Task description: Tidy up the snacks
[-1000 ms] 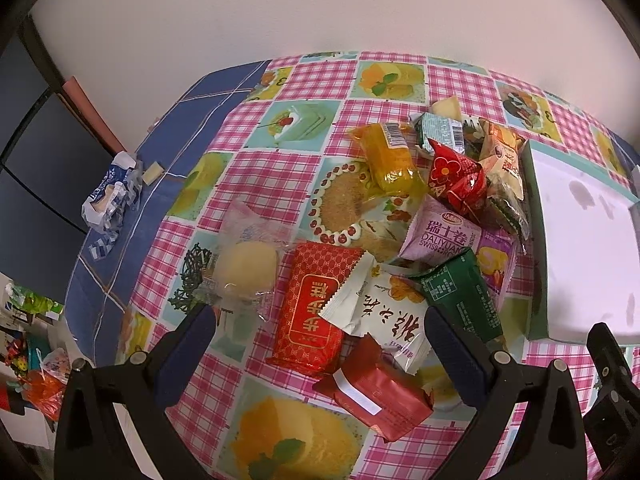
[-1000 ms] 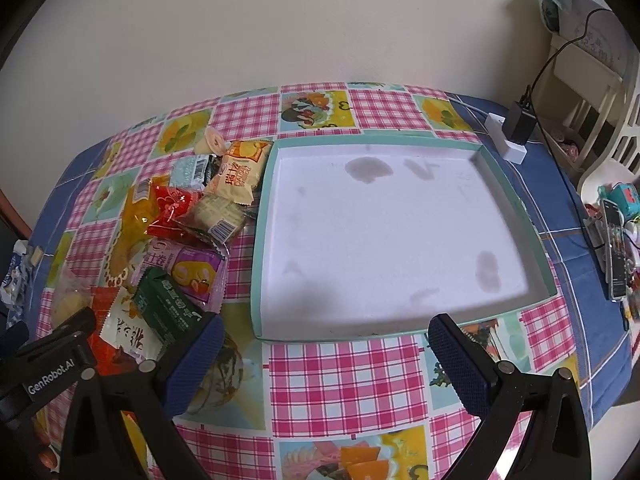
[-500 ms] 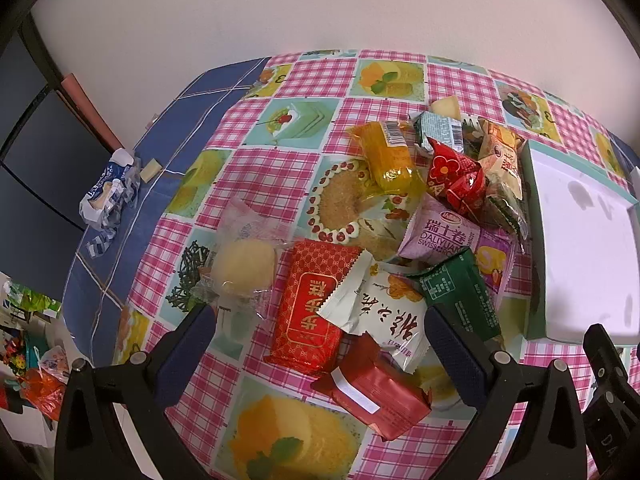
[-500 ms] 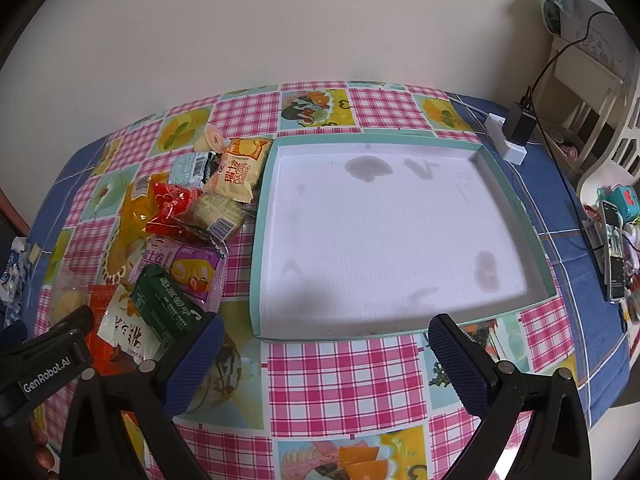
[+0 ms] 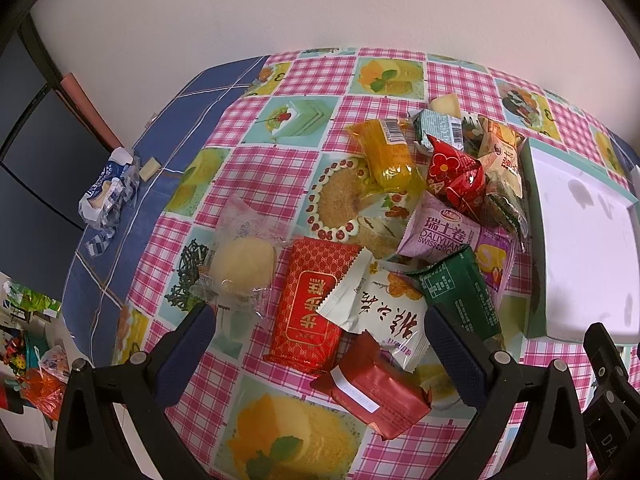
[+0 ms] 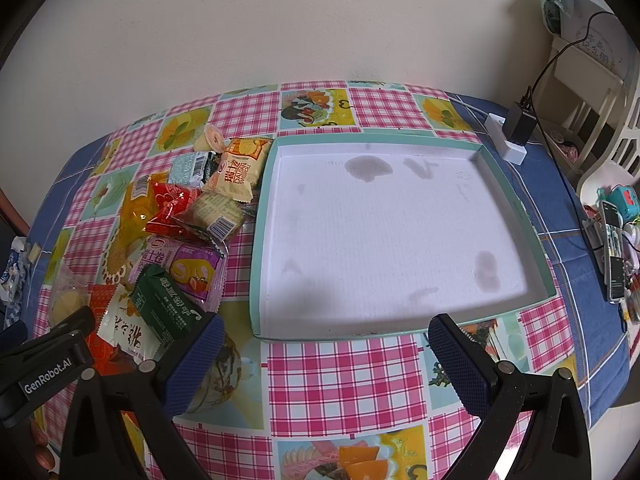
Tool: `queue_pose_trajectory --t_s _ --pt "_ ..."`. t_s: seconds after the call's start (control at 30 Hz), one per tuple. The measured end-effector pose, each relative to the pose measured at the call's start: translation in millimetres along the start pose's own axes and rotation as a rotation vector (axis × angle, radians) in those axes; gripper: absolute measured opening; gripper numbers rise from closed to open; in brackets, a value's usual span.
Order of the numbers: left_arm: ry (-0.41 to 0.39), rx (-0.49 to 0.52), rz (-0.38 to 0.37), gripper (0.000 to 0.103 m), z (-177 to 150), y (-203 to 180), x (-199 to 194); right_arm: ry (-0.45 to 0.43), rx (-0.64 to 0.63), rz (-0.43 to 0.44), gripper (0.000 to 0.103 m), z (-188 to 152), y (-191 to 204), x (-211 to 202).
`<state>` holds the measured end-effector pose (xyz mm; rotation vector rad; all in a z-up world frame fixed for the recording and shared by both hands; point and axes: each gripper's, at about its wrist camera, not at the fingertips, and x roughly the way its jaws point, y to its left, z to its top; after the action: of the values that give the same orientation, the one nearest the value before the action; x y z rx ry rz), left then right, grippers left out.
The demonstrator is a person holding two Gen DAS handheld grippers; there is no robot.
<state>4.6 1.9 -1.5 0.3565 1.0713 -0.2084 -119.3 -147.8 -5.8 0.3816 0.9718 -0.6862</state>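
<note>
Spread over a checked tablecloth (image 5: 280, 184), a heap of wrapped snacks near the left half of the table, none inside the tray. At the far left edge, on the blue border, a crumpled blue-and-white wrapper (image 5: 106, 196). Next, a clear packet with a pale round cake (image 5: 242, 260), lying flat. Beside it, a red patterned pack (image 5: 310, 300), long axis running from the near edge toward the wall. Partly over that, a white packet (image 5: 384, 312), tilted. Toward the near edge, a dark red pack (image 5: 380, 394), long axis slanting down to the right. Further right, a green pack (image 5: 460, 292), touching a purple Swiss-roll pack (image 5: 444, 234). Beyond these, an orange packet (image 5: 390, 156) and a red flowered one (image 5: 456, 176). Rightmost, a shallow teal-rimmed tray (image 6: 260, 240), white floor bare but stained.

Left gripper (image 5: 316, 340) spread wide above the red and white packs, gripping nothing. Right gripper (image 6: 324, 352) likewise spread wide, hovering before the tray's near rim, holding nothing.
</note>
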Motion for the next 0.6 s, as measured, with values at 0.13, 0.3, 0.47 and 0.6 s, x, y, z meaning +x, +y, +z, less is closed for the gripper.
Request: queue_pose_trajectory --t_s 0.13,0.3,0.47,0.6 --pt "0.002 0.001 0.000 0.103 -1.7 -0.3 1.2 0.000 0.000 0.000 0.103 0.1 0.1 0.2" --pt "0.003 0.000 -0.001 0.103 -2.2 -0.7 1.4 0.001 0.000 -0.001 0.103 -0.1 0.3 0.4" --pt "0.005 0.000 -0.002 0.103 -2.6 -0.5 2.1 0.002 -0.001 -0.002 0.103 0.0 0.4 0.5" --pt "0.005 0.000 -0.002 0.103 -2.2 -0.4 2.1 0.001 -0.001 -0.002 0.103 -0.6 0.7 0.8"
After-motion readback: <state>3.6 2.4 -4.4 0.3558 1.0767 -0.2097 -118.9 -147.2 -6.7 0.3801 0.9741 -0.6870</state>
